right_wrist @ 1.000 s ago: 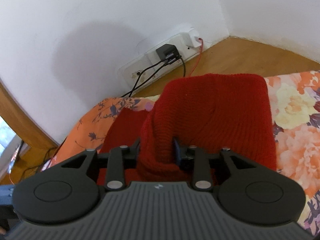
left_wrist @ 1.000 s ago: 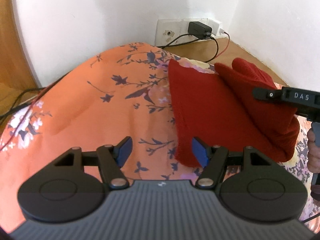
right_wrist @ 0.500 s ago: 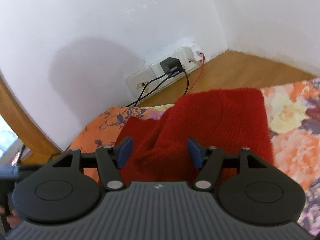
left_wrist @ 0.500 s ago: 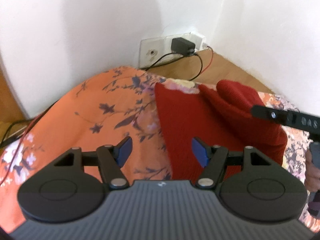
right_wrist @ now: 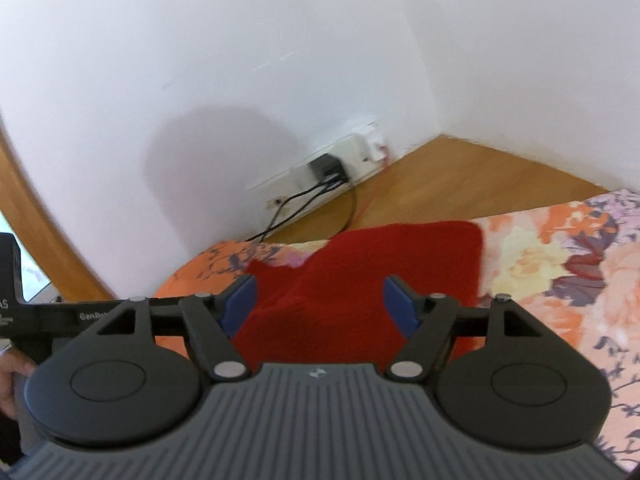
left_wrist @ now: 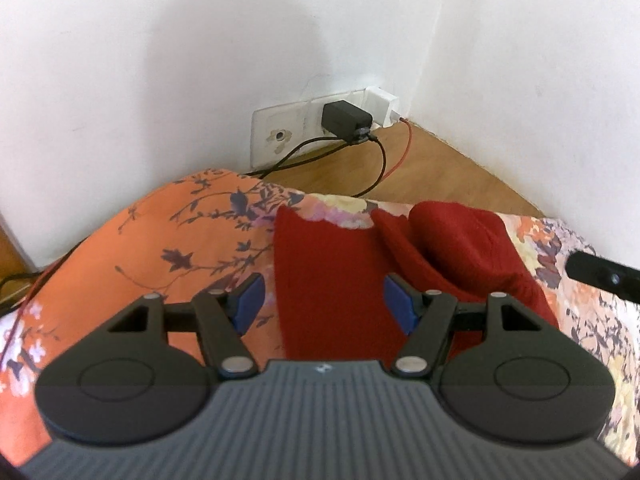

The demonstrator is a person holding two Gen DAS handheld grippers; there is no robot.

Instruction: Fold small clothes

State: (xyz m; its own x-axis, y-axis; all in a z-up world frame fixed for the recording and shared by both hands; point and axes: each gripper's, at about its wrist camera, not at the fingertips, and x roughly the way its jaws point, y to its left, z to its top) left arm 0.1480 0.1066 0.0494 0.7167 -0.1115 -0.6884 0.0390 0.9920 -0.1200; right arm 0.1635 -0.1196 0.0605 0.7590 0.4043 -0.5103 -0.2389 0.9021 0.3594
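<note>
Item: red knitted garment [left_wrist: 332, 280], small, lying on the floral bedspread [left_wrist: 160, 264] near the room corner, one side flat and the other doubled over into a raised hump [left_wrist: 460, 248] (the exact kind of garment cannot be told).

Right gripper [right_wrist: 320, 304]: jaws spread wide, nothing between the blue pads. A second ago it pinched a bunch of the red knit; half a second ago it had already let go, and it now sits higher and further back, the wall taking up more of its view. The cloth it released lies draped over the rest of the garment [right_wrist: 360, 280].

Left gripper [left_wrist: 324, 300]: jaws wide, empty, as in both earlier views; it has drawn back too, with the flat left portion of the knit showing between its pads, apparently below them rather than gripped.

Also present: wall socket plate [left_wrist: 304, 128] with black charger [left_wrist: 344, 120] and cables, wooden floor [left_wrist: 432, 168].

Reading: one fold appears laid and released. The hump looks loose, so a flattening press or a second fold likely remains.
</note>
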